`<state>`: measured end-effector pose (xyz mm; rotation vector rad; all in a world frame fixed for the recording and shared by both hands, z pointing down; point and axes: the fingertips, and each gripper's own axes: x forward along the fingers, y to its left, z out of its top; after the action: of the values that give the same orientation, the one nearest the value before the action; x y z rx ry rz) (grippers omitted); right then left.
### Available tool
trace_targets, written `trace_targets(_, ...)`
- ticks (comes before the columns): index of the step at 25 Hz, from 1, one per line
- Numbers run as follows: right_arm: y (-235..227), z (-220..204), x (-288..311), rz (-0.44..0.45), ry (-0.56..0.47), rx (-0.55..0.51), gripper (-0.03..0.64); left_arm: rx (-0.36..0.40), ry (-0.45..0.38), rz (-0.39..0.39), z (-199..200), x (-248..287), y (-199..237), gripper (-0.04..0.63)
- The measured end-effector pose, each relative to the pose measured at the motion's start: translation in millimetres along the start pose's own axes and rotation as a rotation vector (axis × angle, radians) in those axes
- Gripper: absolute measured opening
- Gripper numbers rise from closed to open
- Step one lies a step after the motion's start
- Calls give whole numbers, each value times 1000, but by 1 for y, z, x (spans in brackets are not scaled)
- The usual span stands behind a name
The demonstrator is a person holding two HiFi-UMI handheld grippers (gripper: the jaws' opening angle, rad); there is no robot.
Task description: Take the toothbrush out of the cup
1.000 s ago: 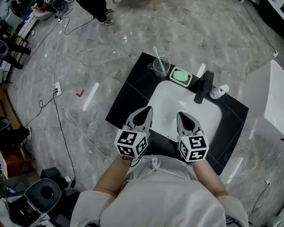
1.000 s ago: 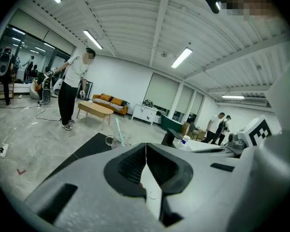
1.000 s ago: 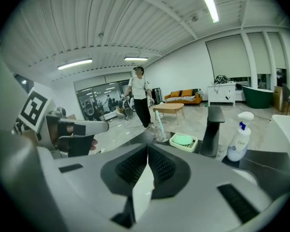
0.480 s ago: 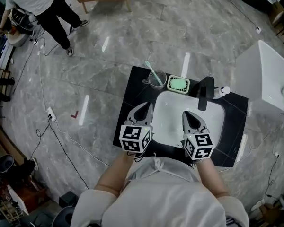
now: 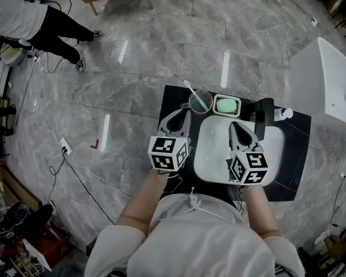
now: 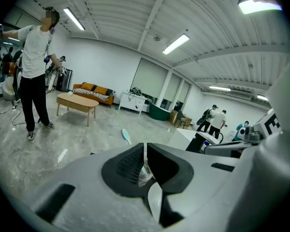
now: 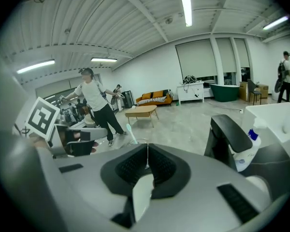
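A clear cup (image 5: 200, 101) stands at the far left corner of the black counter (image 5: 172, 100), with a pale green toothbrush (image 5: 190, 89) leaning out of it to the upper left. My left gripper (image 5: 181, 113) is shut and empty, its tips just short of the cup on the near left. In the left gripper view the brush head (image 6: 125, 136) rises just beyond the shut left gripper (image 6: 145, 149). My right gripper (image 5: 236, 126) is shut and empty over the white sink basin (image 5: 213, 152). The right gripper view shows the brush (image 7: 129, 129) left of the right gripper (image 7: 147, 151).
A green soap dish (image 5: 226, 105) sits right of the cup. A black faucet (image 5: 261, 117) and a small white bottle (image 5: 283, 113) stand behind the basin. A white cabinet (image 5: 326, 79) is at the right. A person (image 5: 29, 22) stands on the grey floor.
Both grippers have moved forward across the sink toward the cup, the left one now close beside it. The person in the background has walked on.
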<state>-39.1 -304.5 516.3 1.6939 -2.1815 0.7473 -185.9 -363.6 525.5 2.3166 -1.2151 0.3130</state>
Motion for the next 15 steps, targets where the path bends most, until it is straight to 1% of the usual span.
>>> trace_targets(5, -1, -3, 16, 1, 21, 0, 28, 10, 8, -26, 6, 33, 12, 25)
trace_targets(6, 1, -4, 19, 7, 26, -1, 28, 8, 12, -29, 8, 38, 14, 58)
trace_targets(7, 2, -6, 21, 14, 31, -2, 28, 7, 19, -31, 9, 44, 15, 106)
trace_targets(12, 6, -18, 29, 27, 67, -9, 28, -26, 40, -23, 4, 73, 27, 159)
trace_targets(15, 6, -24, 33, 35, 83, -5, 28, -60, 94, -23, -10, 87, 32, 186)
